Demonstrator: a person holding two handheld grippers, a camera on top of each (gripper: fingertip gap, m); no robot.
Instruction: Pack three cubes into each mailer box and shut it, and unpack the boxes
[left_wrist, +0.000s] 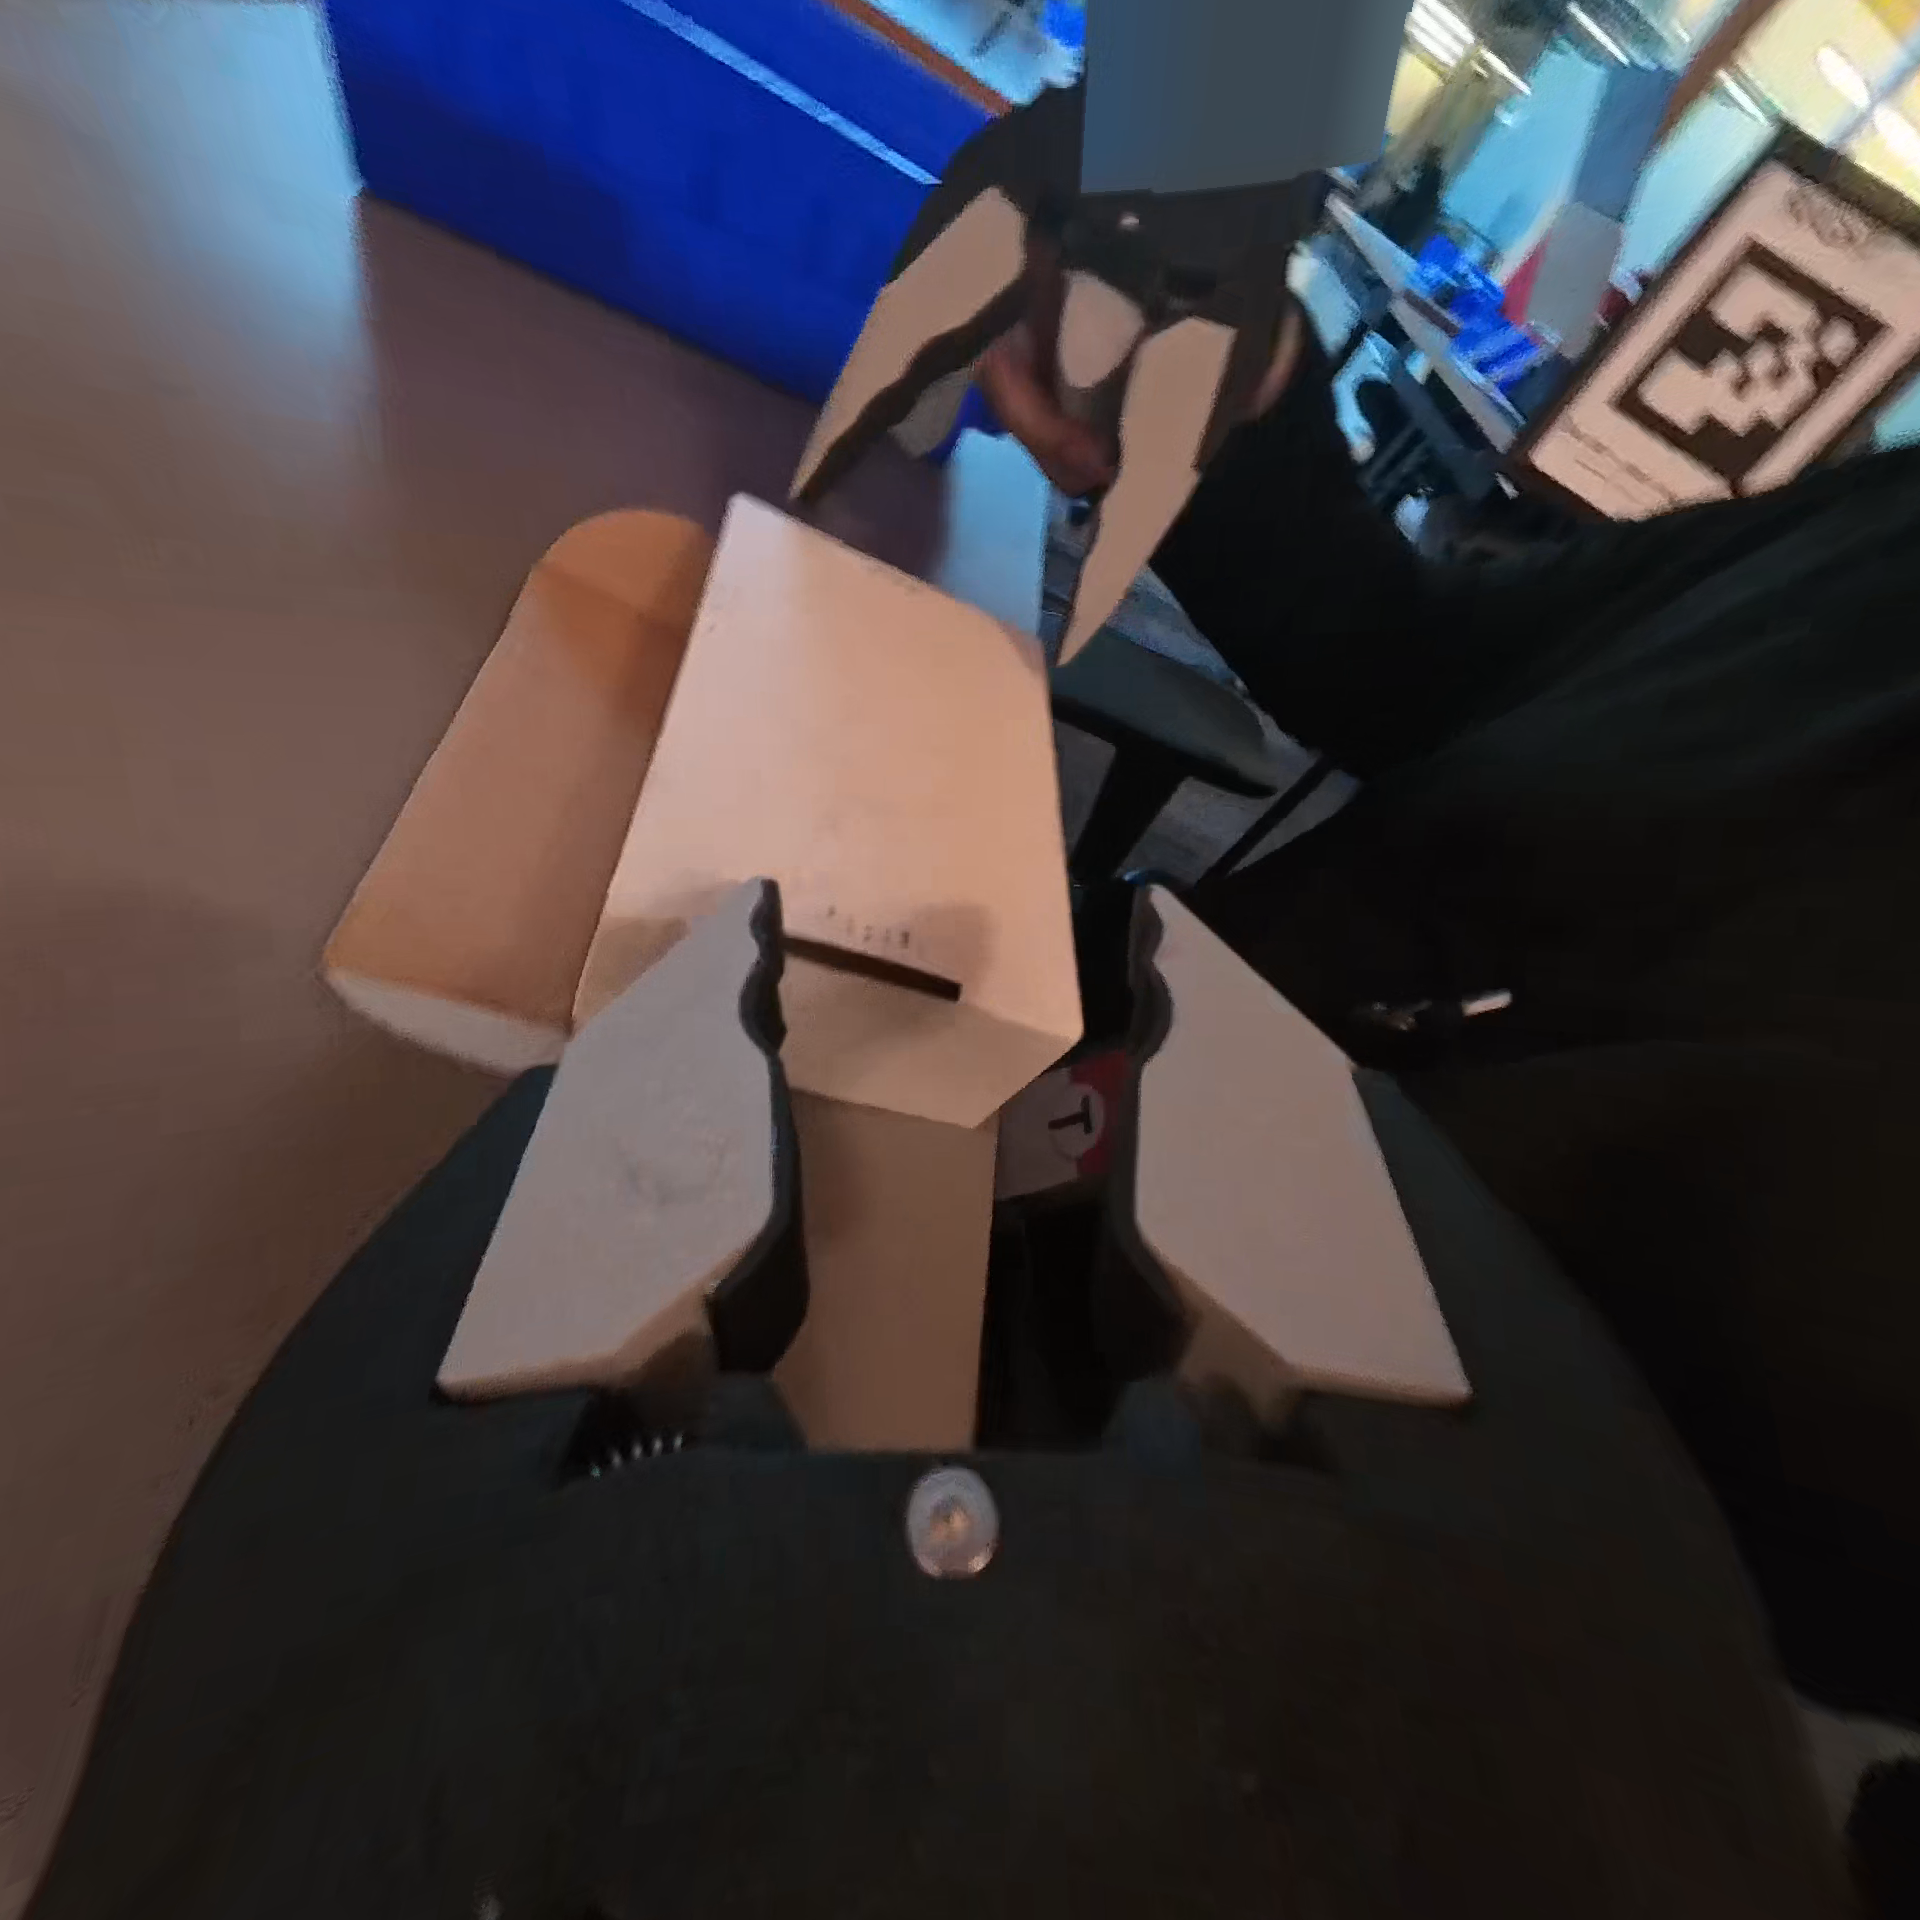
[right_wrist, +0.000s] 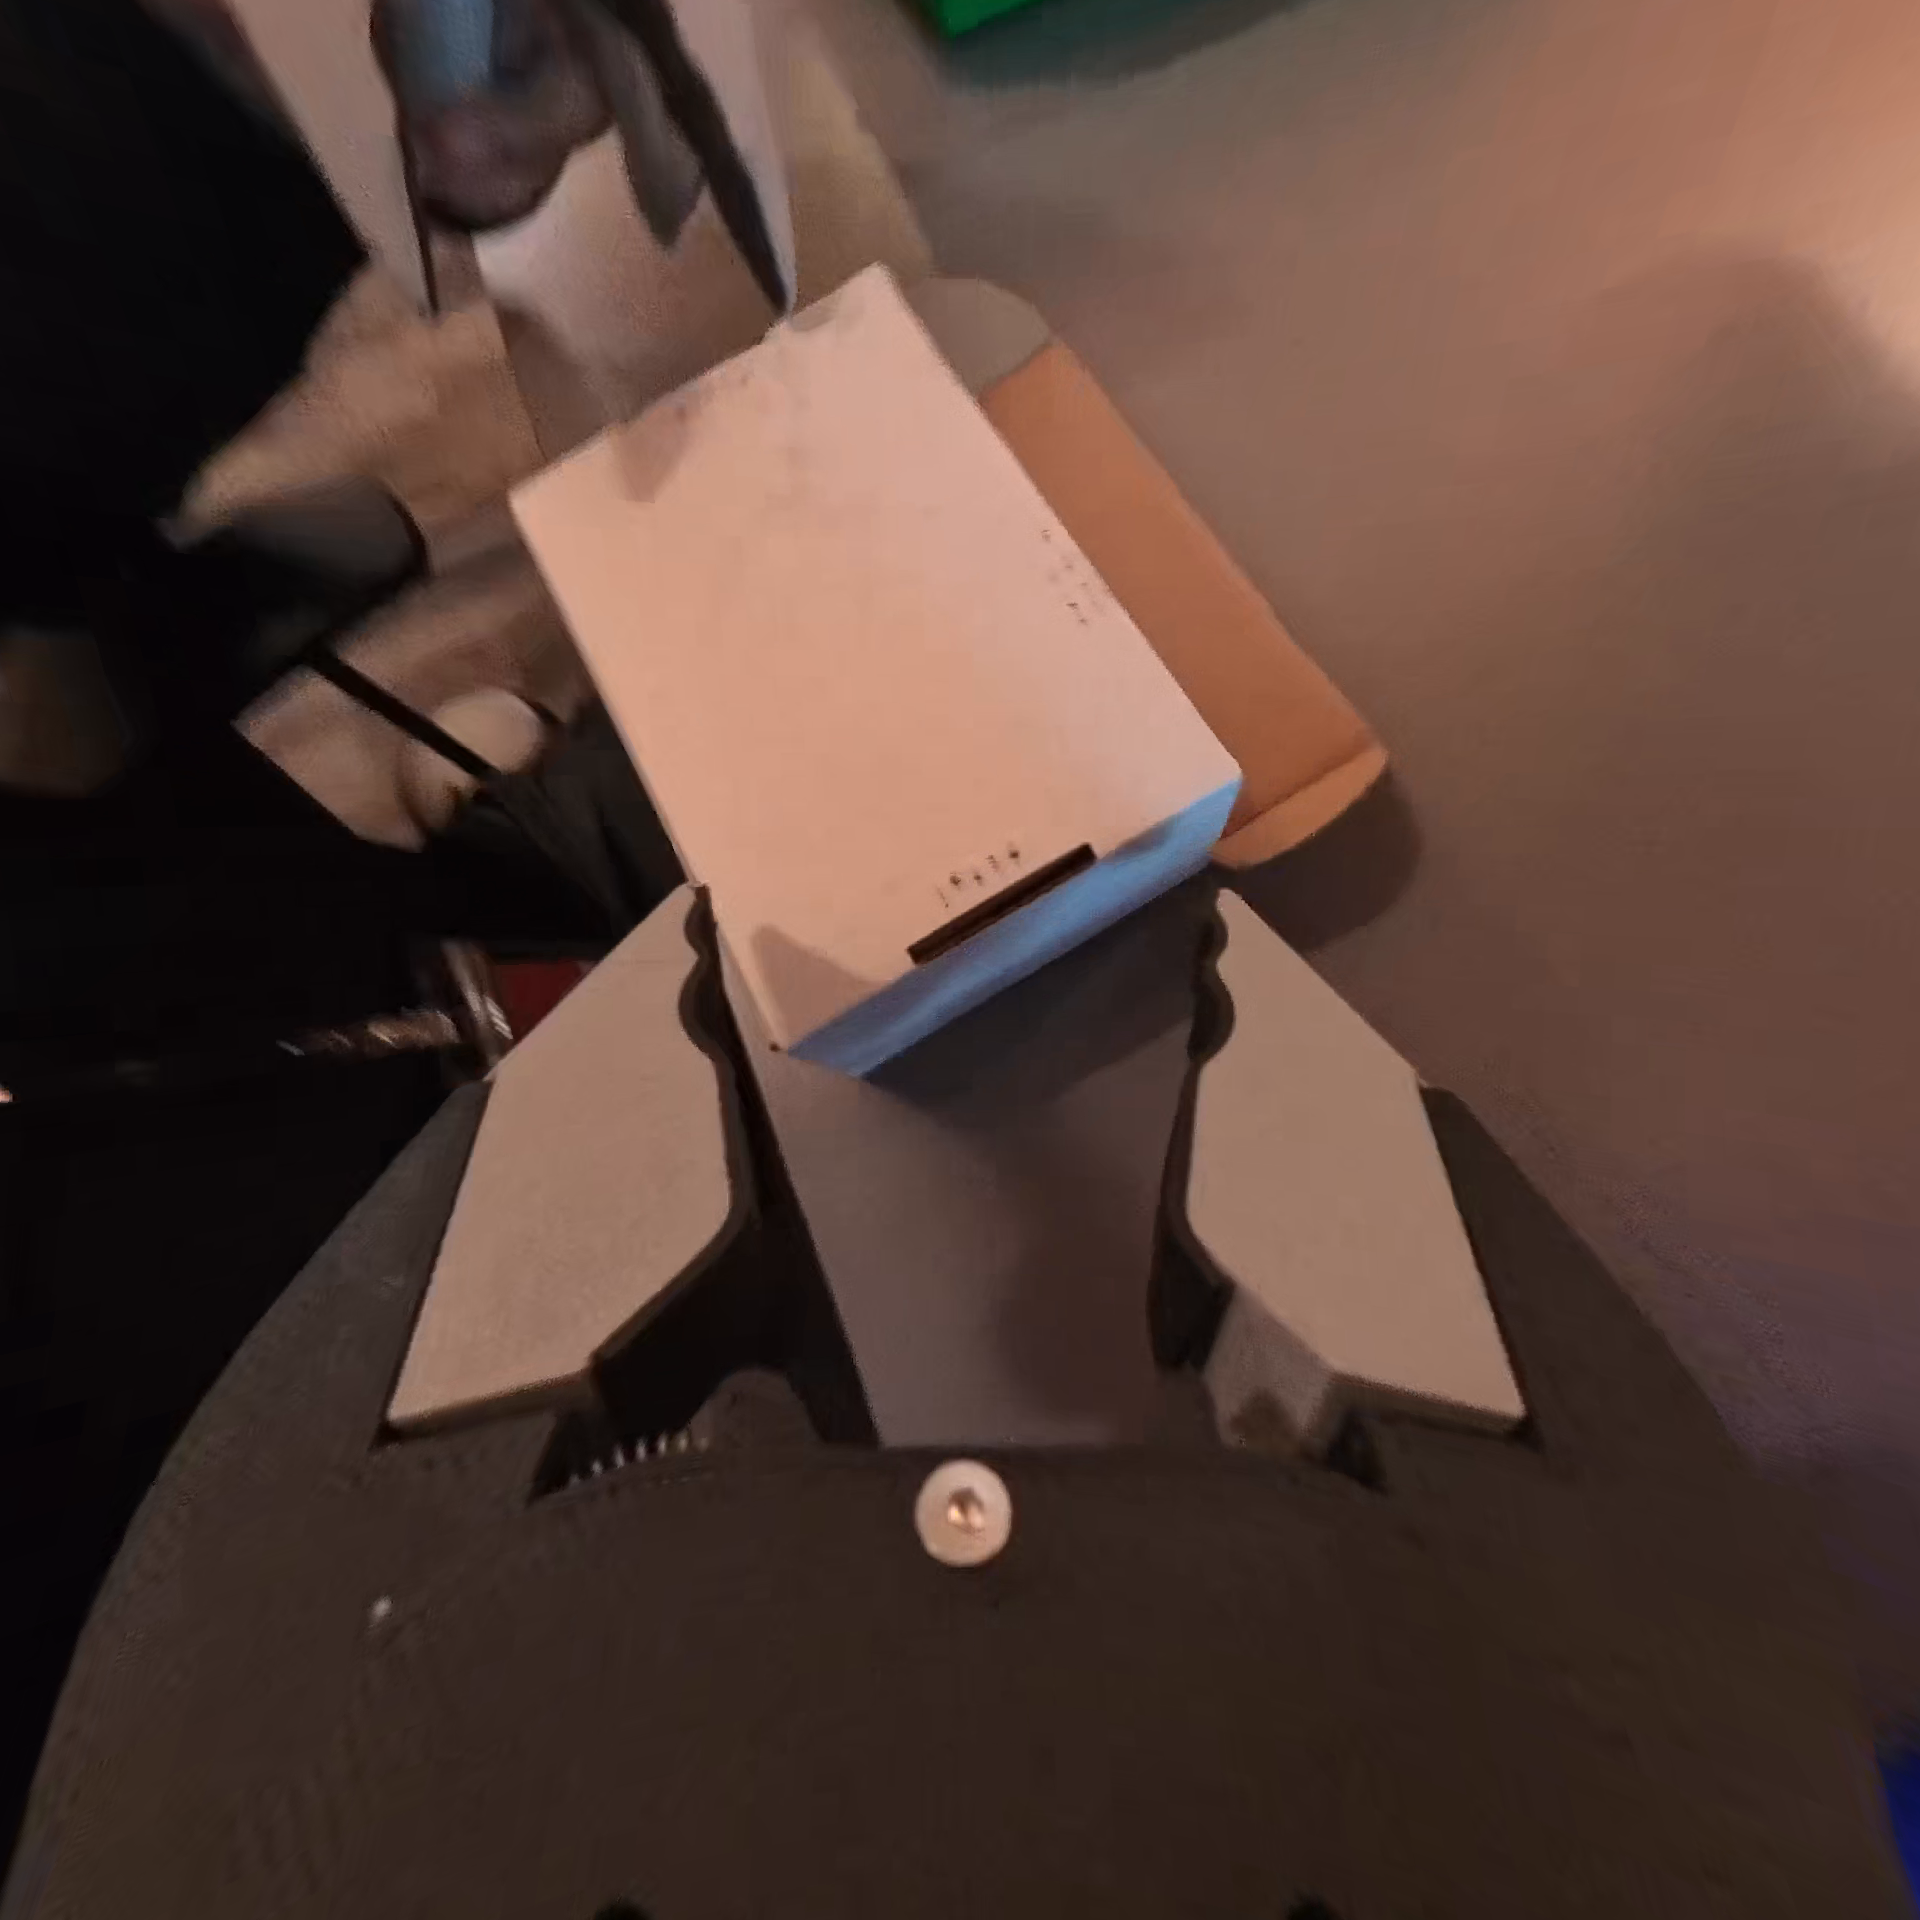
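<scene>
Mailer box (left_wrist: 831, 790) is sitting at the table's near edge, white panel with its dark slot (left_wrist: 871, 964) facing up, and a brown kraft flap (left_wrist: 499, 790) is sticking out along one side. Both grippers are crowding it from opposite ends. The left gripper (left_wrist: 951, 925) is spread wide, one finger (left_wrist: 665, 1122) lying over the slot corner while the other is hanging off the box's side, pinching nothing. The right gripper (right_wrist: 956, 935) is likewise gaping, its fingers straddling the slotted end without closing on it.

As I judge it, the main risk is the box sliding or tipping off the table edge (left_wrist: 1153, 686): part of it seems to be overhanging, and a push from either open gripper could be nudging it outward. The loose flap may also be springing open or creasing if pressed unevenly. Blur is hiding whether any cubes are inside.

A blue bin (left_wrist: 644, 177) is standing well behind on the table (left_wrist: 187, 520), clear of the work. A green object (right_wrist: 977, 16) is peeking in at the far edge. The person's dark clothing (left_wrist: 1621, 831) is filling the space beside the table.
</scene>
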